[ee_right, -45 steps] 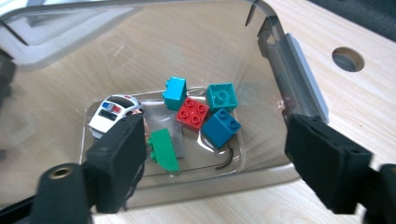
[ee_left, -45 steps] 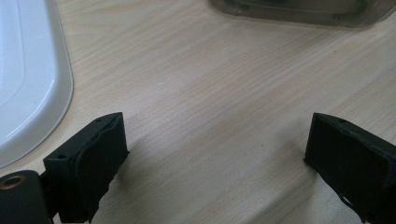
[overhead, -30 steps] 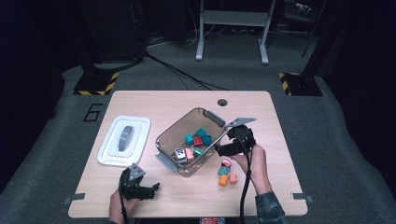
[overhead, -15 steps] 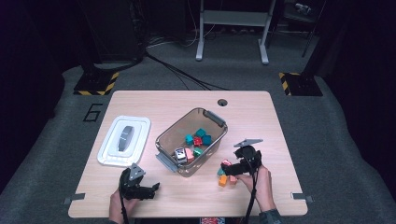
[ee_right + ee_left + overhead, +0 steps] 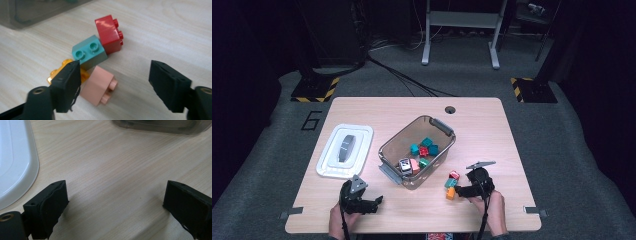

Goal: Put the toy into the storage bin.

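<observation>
Four toy bricks lie in a huddle just beside the clear plastic bin (image 5: 439,131), and the right gripper (image 5: 113,80) has its jaws apart around the pink brick (image 5: 98,87) (they have just been closing, pads not yet pressing). The step looks like a pick for the bin; next, squeezing squarely onto pink without nudging the orange brick (image 5: 56,72). The left gripper (image 5: 115,200) rests open near the bin.
</observation>
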The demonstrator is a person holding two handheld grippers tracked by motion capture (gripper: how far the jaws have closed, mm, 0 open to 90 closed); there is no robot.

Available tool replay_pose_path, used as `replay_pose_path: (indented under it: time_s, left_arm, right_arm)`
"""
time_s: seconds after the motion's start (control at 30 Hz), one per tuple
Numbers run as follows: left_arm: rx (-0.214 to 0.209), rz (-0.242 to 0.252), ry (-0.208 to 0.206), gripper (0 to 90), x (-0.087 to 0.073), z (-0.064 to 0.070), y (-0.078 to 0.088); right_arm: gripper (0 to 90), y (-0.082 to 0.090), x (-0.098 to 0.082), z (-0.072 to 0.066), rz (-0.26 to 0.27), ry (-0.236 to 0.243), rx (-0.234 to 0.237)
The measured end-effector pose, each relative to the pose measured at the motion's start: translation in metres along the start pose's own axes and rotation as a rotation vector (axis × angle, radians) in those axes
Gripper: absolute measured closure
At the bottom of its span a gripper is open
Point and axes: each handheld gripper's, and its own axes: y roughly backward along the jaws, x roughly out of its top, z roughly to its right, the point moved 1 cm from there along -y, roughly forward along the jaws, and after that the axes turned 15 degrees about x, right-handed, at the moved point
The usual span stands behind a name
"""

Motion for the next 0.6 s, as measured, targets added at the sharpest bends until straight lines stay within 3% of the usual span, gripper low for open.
replay_pose_path:
  time_s: [0.43, 0.6]
  left_arm:
    - [0.0, -0.001, 0.0, 5.3, 0.0, 0.0, 0.0001]
    - [0.0, 0.0, -0.001, 5.3, 0.0, 0.0, 0.0001]
  right_arm:
    - [62.2, -0.0013, -0.0026, 0.0003, -0.039, 0.005, 0.008]
    - [59.0, -0.0043, -0.0013, 0.001, -0.049, 0.009, -0.003]
